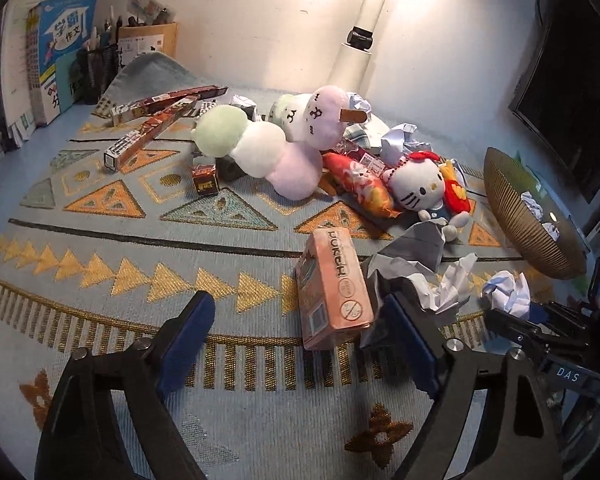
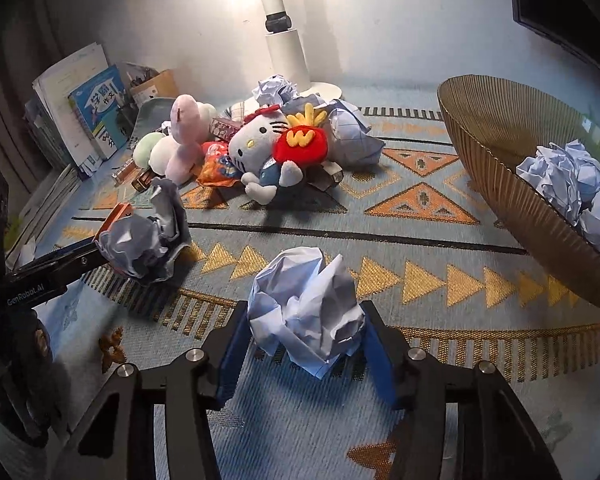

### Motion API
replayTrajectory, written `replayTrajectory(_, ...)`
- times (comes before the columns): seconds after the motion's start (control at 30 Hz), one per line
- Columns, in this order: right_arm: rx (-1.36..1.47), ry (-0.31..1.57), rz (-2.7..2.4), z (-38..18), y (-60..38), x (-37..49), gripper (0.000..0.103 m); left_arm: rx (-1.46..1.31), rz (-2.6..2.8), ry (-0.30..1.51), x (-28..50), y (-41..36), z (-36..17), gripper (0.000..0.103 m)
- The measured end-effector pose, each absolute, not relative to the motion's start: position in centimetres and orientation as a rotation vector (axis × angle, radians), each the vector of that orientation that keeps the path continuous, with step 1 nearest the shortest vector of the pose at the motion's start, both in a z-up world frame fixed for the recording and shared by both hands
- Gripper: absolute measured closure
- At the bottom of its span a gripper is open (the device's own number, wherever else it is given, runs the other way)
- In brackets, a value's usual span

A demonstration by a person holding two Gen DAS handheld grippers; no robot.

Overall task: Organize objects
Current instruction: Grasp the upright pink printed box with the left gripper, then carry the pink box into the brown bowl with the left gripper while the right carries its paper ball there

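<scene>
My right gripper (image 2: 306, 334) is shut on a crumpled pale blue paper ball (image 2: 306, 312), just above the patterned cloth. It also shows in the left wrist view (image 1: 506, 290). My left gripper (image 1: 296, 328) is open and empty. A pink box (image 1: 332, 286) lies between its fingers, nearer the right finger (image 1: 410, 342). A grey crumpled paper (image 1: 412, 264) rests just beyond that finger; in the right wrist view (image 2: 148, 240) it sits at the left gripper's tip. A brown ribbed bowl (image 2: 496, 148) at the right holds several paper balls (image 2: 560, 176).
A heap of plush toys lies in the middle: a Hello Kitty (image 1: 418, 186), a dango plush (image 1: 256, 148), a fries plush (image 2: 300, 140). Long snack boxes (image 1: 152, 120) lie at back left. Books (image 1: 64, 52), a pen holder (image 1: 96, 64) and a lamp base (image 2: 284, 56) stand along the wall.
</scene>
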State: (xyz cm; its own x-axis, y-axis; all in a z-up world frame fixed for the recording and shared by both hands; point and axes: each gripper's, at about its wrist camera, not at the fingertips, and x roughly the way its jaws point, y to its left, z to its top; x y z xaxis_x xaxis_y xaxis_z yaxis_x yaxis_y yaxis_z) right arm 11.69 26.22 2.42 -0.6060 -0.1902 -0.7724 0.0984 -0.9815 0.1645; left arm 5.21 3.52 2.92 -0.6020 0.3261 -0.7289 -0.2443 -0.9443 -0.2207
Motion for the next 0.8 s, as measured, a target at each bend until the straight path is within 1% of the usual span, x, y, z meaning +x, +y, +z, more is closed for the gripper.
replayTrajectory(0.03,1.306,-0.148,-2.680,2.4,26.2,11.6,0.051,-1.187,2.559,-0.139,5.3,3.4,2.9,0.030)
replayTrajectory(0.07,1.307,-0.139,-2.684,2.5,26.1,11.6,0.051,-1.184,2.559,-0.140,5.3,3.4,2.9,0.046)
replayTrajectory(0.1,1.300,-0.132,-2.686,2.5,26.0,11.7,0.052,-1.187,2.555,-0.139,5.3,3.4,2.8,0.056)
replayTrajectory(0.13,1.281,-0.125,-2.695,2.7,26.0,11.9,0.052,-1.193,2.551,-0.135,5.4,3.5,2.7,0.071)
replayTrajectory(0.17,1.259,-0.119,-2.708,3.0,25.9,12.2,0.052,-1.186,2.557,-0.119,5.5,3.7,2.7,0.082)
replayTrajectory(0.2,1.241,-0.117,-2.720,3.2,25.9,12.4,0.052,-1.169,2.572,-0.096,5.8,3.9,2.8,0.085)
replayTrajectory(0.3,1.197,-0.167,-2.745,3.6,26.7,13.2,0.051,-1.120,2.630,-0.026,6.6,4.3,3.3,0.087)
replayTrajectory(0.4,1.166,-0.234,-2.738,3.9,27.5,13.6,0.051,-1.102,2.646,-0.009,7.0,4.3,3.6,0.087)
replayTrajectory(0.47,1.159,-0.232,-2.731,4.0,27.4,13.6,0.051,-1.100,2.634,-0.035,7.2,3.9,3.9,0.087)
replayTrajectory(0.57,1.148,-0.173,-2.727,4.1,26.5,13.8,0.051,-1.101,2.603,-0.126,7.9,3.0,4.8,0.087)
replayTrajectory(0.73,1.138,-0.161,-2.724,4.2,26.4,13.8,0.051,-1.051,2.582,-0.197,9.2,2.2,7.5,0.087)
replayTrajectory(0.8,1.146,-0.125,-2.736,4.1,26.0,13.7,0.051,-1.032,2.577,-0.217,9.6,2.3,8.2,0.087)
